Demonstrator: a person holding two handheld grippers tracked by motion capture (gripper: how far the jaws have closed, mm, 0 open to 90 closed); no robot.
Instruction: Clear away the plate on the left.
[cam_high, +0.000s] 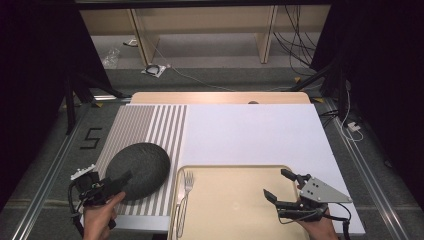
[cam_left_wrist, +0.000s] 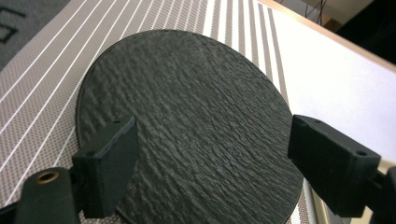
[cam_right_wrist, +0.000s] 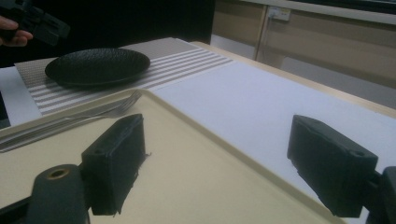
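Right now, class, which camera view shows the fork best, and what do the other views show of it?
The high view: the fork lies whole, tines away from the person, along the tray's left edge. The right gripper view shows it low and blurred near the tray rim. The left gripper view looks at the black plate instead.

Plate (cam_high: 138, 170) left of tray (cam_high: 240, 210)

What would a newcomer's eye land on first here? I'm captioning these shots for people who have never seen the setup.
Probably the round black textured plate on the striped placemat at the table's left, with the open left gripper poised over its near edge. Next, the beige tray at the front, a fork lying along its left side and the open right gripper hovering over its right part.
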